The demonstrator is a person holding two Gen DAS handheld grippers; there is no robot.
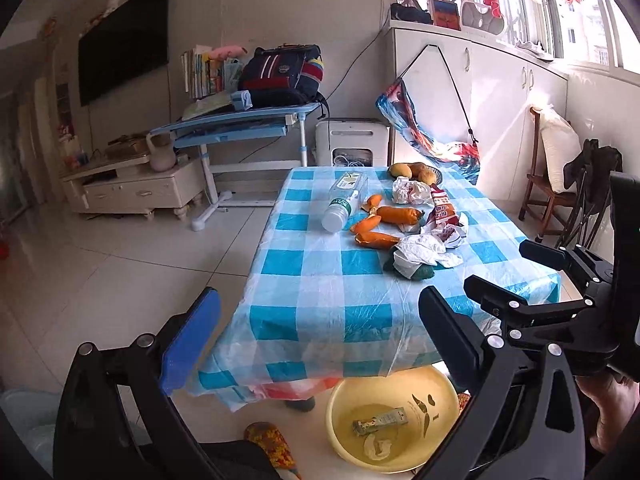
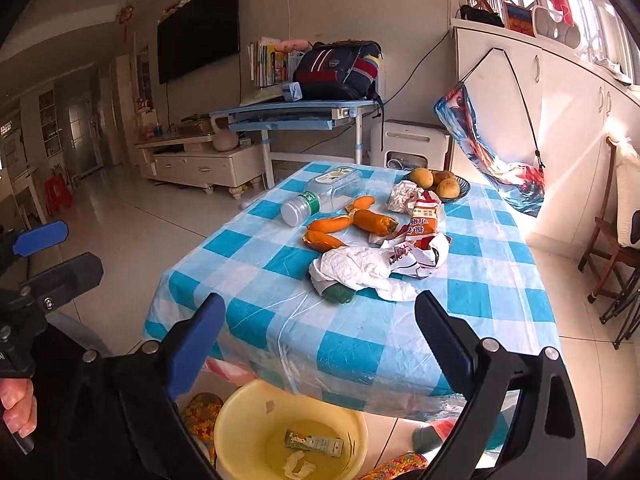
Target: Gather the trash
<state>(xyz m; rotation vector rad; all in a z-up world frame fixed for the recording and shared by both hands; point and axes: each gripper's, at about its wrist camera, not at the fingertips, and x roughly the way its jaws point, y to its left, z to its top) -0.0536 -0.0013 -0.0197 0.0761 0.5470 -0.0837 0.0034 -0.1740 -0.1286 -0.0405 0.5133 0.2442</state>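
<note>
The left hand-held gripper (image 1: 316, 344) is hanging wide apart over the near edge of the counter (image 1: 320, 304), gripping nothing. Beyond it on the checked cloth are lying a bottle (image 1: 344, 202) on its side, orange peels (image 1: 384, 222), a red wrapper (image 1: 442, 210) and crumpled paper (image 1: 418, 254); a plate of fruit (image 1: 416, 172) is sitting at the far end. A yellow basin (image 1: 436, 400) is standing on the floor under the near edge, with a small carton (image 1: 380, 426) and a tissue (image 1: 378, 448) lying in it.

In the right wrist view, the right hand-held gripper (image 2: 320, 344) is likewise spread wide and empty, pointing at the crumpled paper (image 2: 356, 268) and the wrapper (image 2: 422, 220). The basin (image 2: 244, 420) is showing below, holding the carton (image 2: 314, 443). The left hand-held gripper (image 2: 56, 252) is poking in at the left edge, with a hand (image 2: 16, 408) below it.
</note>
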